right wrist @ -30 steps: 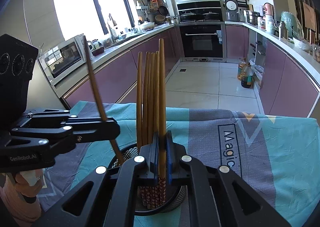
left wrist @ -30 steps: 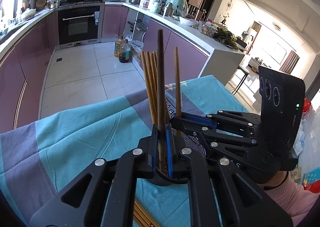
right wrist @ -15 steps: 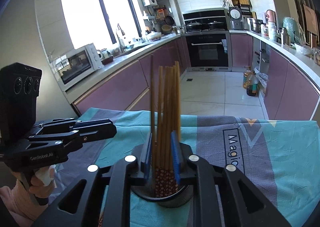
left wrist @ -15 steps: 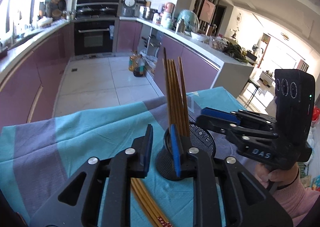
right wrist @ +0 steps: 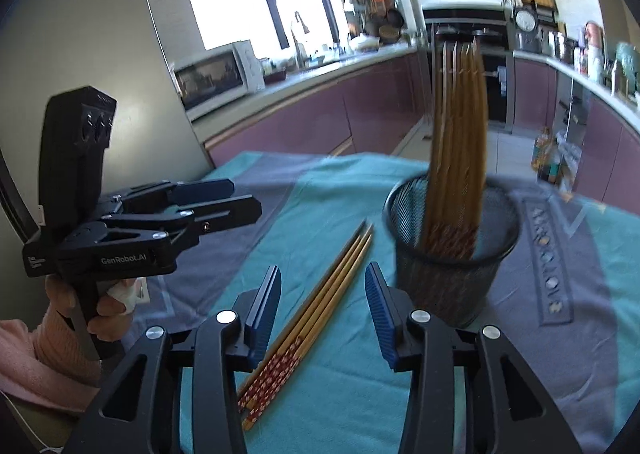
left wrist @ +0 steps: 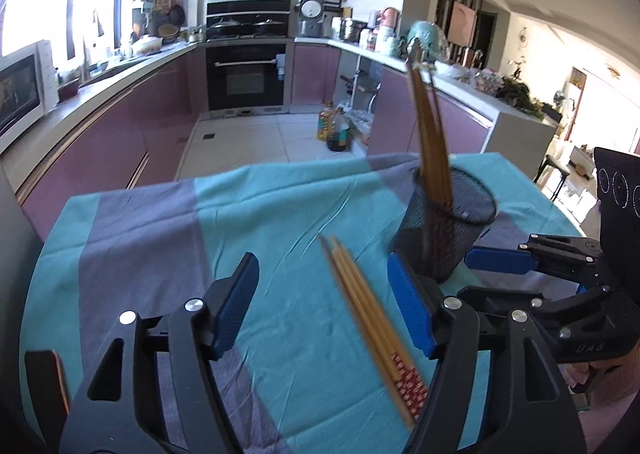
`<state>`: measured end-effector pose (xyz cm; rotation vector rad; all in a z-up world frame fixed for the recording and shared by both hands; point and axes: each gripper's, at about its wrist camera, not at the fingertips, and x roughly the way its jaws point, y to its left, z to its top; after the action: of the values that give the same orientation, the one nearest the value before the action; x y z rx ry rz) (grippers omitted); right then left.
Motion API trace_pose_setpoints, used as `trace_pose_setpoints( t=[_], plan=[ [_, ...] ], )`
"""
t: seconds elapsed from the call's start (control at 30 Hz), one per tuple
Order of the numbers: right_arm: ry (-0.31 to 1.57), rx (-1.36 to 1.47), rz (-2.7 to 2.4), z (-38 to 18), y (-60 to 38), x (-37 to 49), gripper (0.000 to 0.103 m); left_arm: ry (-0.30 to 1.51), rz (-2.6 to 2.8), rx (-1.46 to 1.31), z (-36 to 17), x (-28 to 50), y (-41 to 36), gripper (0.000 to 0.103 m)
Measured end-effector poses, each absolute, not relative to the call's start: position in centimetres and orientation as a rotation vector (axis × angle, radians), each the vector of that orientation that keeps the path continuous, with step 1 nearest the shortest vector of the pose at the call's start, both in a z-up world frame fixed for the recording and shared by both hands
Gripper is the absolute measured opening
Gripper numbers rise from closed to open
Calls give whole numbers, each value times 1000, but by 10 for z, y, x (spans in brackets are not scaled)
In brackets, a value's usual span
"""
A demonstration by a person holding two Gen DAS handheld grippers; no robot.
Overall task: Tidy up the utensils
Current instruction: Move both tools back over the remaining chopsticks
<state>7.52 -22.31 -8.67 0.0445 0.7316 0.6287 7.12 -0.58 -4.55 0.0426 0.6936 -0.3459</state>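
A black wire-mesh cup [left wrist: 444,230] stands upright on the surface, which is covered by a teal and grey-purple cloth [left wrist: 248,221], and it makes the handiest marker for everything else. A bundle of long tan wooden chopsticks [right wrist: 456,125] stands inside the cup, their red-patterned ends down in the mesh and their plain tips fanned out above the rim; they look blurred. Just beside the cup, on the cloth toward the person, lies a small group of loose wooden chopsticks with red-and-white patterned ends [right wrist: 316,306], flat and close together, pointing slantwise toward the cup's base but not touching it. The left gripper [left wrist: 324,310], black with blue pads, hangs over the cloth near the cup with its jaws opening and already well spread; the loose chopsticks lie on the cloth below the gap, nearer the pad on the cup's side, and nothing is pinched. The right gripper [right wrist: 322,314] is also near the cup, its jaws opening and moderately apart, with the patterned ends of the loose chopsticks showing between its blue pads, untouched by either one. A hand in a pink sleeve [right wrist: 80,310] holds the left gripper's handle. Behind the cup runs a kitchen with mauve cabinets [left wrist: 120,149] and a black built-in oven [left wrist: 246,73].
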Motion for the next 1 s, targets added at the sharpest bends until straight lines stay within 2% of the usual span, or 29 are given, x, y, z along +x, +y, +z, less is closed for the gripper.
trace_pose_setpoints(
  t=[0.27,0.9,1.0],
  plan=[
    [848,24,579,-126,-203,84,41,797,-325,25,-84,71,-1,65],
    [877,-45,517,-136,-189,88,39,885,-347,53,-111,84,-20,62],
    [884,-42,511,-136,-191,88,36,894,-357,61,-114,86,-24,62]
  ],
)
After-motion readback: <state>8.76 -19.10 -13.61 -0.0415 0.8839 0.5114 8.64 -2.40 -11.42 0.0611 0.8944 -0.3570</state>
